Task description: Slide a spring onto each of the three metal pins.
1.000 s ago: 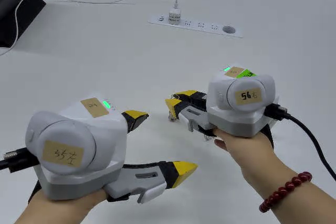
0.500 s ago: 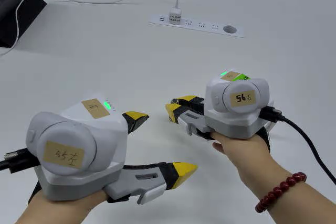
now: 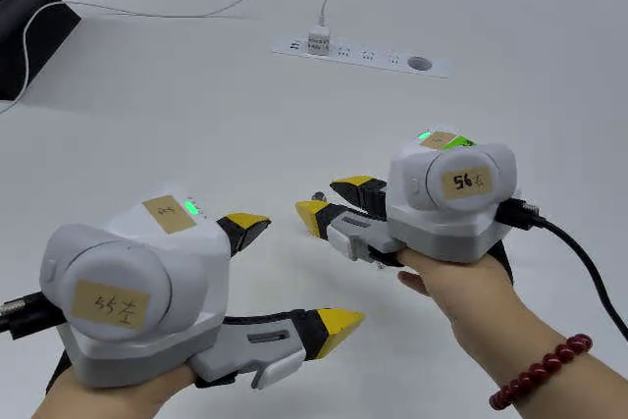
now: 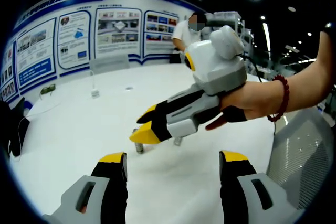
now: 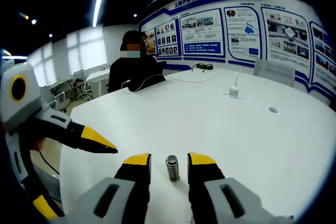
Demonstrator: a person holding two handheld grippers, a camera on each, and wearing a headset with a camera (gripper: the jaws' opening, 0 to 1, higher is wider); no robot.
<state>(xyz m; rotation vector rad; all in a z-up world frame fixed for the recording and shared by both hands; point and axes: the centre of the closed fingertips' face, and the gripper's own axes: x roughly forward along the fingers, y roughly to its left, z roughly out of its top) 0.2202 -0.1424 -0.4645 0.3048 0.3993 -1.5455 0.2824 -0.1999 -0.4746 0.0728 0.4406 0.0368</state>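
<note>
Holding nothing, the left gripper [image 3: 291,274] sits near and to the left in the head view. Its two yellow-tipped jaws are spread wide and point right across the white table [image 3: 196,125].

The right gripper [image 3: 330,197] is to its right and a little farther off, gripped by the right hand [image 3: 461,282], and its tips aim left toward the left gripper's far jaw. Its jaws are narrowly parted. In the right gripper view a short coiled spring [image 5: 171,167] stands upright on the table between the two yellow tips, with a slim gap on either side, so the jaws flank it without clamping it. Whether a pin runs through the coil cannot be told.

In the left gripper view a small metal post [image 4: 138,147] stands on the table just below the right gripper's lower yellow tip, and a second post [image 4: 178,141] stands under that gripper's body — both are too small to say if they carry springs.

A dark red bead bracelet [image 3: 540,375] circles the right wrist, and a black cable [image 3: 579,252] trails from the right gripper toward the near right.

Farther out, a white power strip [image 3: 363,54] lies across the far middle of the table with a white charger [image 3: 317,41] plugged in, its cord running far left. A dark screen [image 3: 29,7] stands at the far left edge. In the right gripper view a person [image 5: 134,69] sits at the table's far side.
</note>
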